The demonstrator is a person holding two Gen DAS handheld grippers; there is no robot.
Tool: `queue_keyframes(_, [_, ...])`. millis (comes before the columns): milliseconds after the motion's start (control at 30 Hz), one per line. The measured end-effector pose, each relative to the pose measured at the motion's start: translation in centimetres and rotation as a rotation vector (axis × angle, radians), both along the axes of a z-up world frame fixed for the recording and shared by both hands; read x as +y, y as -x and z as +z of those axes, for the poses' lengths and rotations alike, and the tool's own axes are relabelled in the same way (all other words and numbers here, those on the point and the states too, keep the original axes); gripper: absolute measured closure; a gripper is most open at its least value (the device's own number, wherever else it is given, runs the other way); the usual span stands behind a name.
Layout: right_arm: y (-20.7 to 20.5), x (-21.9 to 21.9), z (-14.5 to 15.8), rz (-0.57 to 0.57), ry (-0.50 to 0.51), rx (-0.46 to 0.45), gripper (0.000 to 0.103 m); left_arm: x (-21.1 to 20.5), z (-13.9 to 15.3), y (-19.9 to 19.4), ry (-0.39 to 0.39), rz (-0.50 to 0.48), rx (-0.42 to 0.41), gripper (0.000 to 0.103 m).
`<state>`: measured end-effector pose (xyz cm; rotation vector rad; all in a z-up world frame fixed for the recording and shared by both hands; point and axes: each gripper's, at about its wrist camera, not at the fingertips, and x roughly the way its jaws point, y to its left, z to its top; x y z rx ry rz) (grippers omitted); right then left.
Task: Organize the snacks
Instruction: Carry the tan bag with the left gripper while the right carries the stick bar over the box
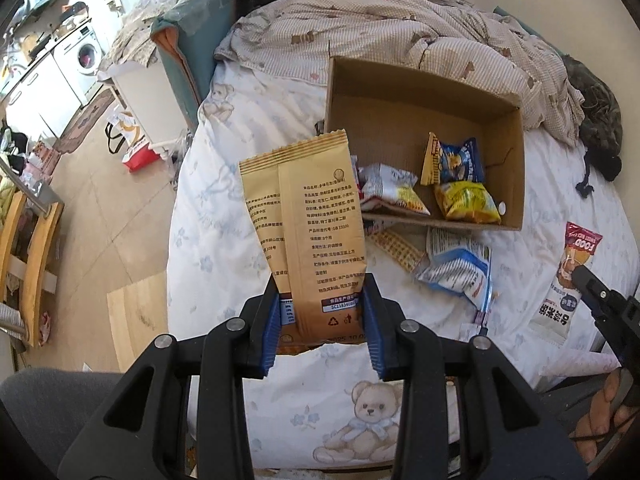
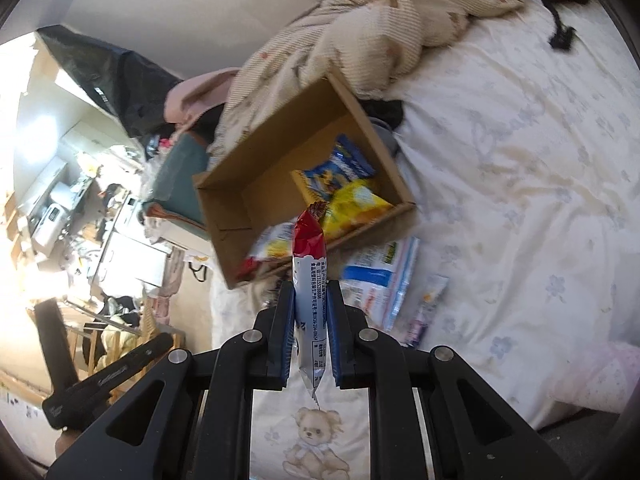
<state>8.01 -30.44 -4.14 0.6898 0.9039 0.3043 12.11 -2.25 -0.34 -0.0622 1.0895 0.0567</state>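
Left wrist view first: my left gripper (image 1: 322, 320) is clamped on the bottom end of a tan snack bag (image 1: 304, 224), printed back facing the camera. The bag's long axis runs straight out from the fingers, and its crimped top edge points at the near left corner of the cardboard box (image 1: 424, 92) on the bed (image 1: 208, 216). So the box lies dead ahead and a bit to the right of the bag tip, with a few packets already inside along its near wall. A blue-and-white pouch (image 1: 460, 268) lies flat on the sheet just outside that near wall. Over by the right edge I can see my right gripper (image 1: 580, 276) coming in with the long white snack stick (image 1: 564, 280).

Right wrist view: the right gripper (image 2: 310, 332) is closed tight on that red-topped stick (image 2: 310, 276), gripped low down, with its long axis also pointing away from the fingers. Its red tip lines up with the box's (image 2: 224, 216) near wall, roughly mid-length, yellow bag just behind it.

My guess is the stick is the nearer of the two to the opening, so I'd drop it first; both need to go forward over the near wall.
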Motion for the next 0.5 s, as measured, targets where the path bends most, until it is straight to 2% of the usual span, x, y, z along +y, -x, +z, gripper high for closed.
queue_keyframes(200, [-1.1,1.1,0.5,0.04,0.002,-0.033,0.087,-0.2,0.2,-1.8,-0.002,-0.016,-0.019,0.071])
queue_keyframes(500, [-4.1,2.3,1.1,0.066,0.018,-0.051,0.087,-0.9,-0.3,-4.9,-0.051,-0.079,-0.057,0.071])
